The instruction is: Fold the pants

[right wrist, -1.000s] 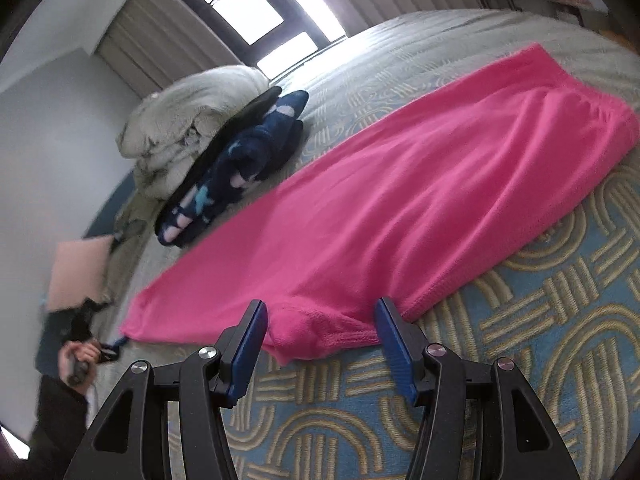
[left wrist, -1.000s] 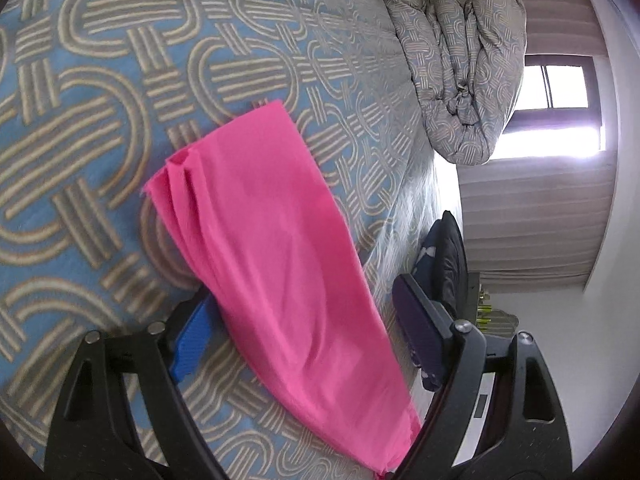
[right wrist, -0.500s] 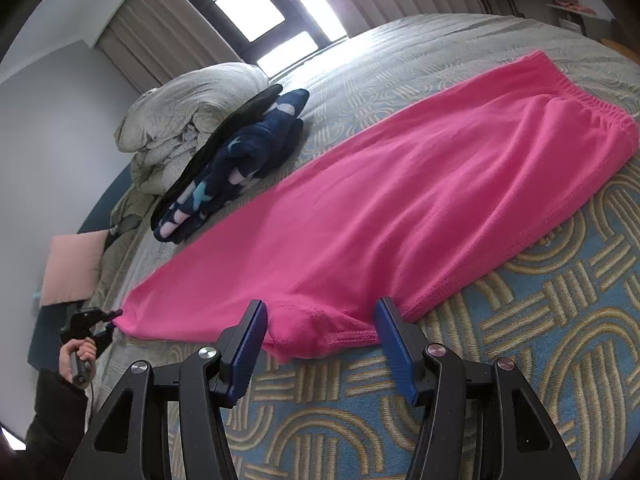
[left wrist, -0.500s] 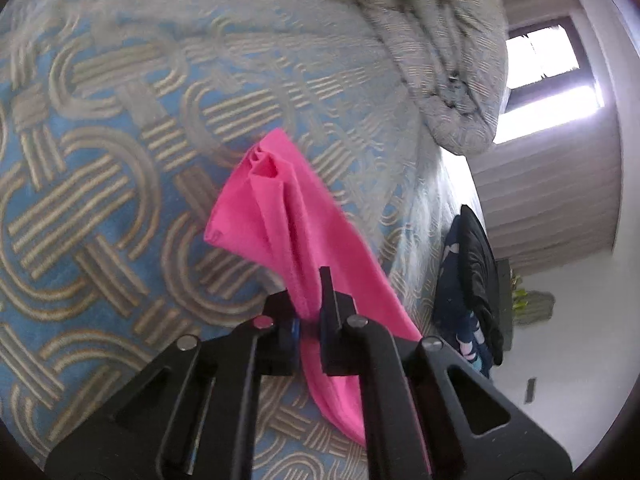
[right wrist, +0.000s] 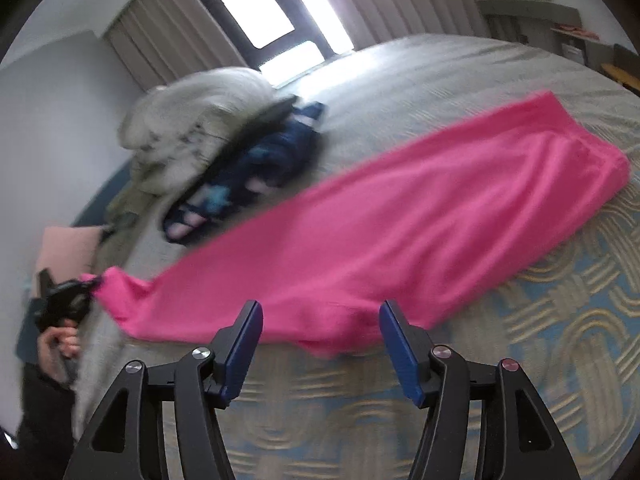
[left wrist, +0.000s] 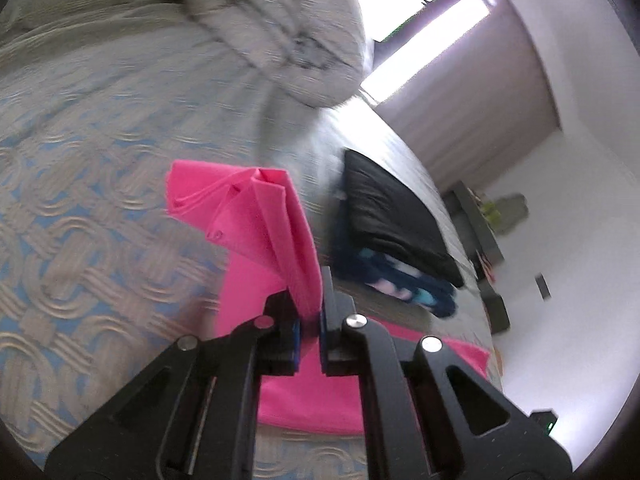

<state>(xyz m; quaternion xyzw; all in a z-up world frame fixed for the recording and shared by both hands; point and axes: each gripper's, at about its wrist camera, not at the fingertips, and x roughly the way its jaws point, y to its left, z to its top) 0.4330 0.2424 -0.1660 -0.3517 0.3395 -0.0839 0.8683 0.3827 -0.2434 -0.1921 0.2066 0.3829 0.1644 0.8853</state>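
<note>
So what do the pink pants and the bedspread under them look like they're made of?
Pink pants: soft matte knit, probably fleece or jersey; they drape limply and bunch into folds where the left gripper pinches them. Bedspread: woven, textured fabric, seemingly jacquard or quilted; its interlaced tan-on-blue pattern looks raised.

You are working in a home bedroom: a patterned bedspread (right wrist: pixel 560 320) is covering the bed, a bundled duvet (right wrist: pixel 192 120) is lying at the far end, curtains (right wrist: pixel 400 0) are flanking a bright window (right wrist: pixel 256 8).
</note>
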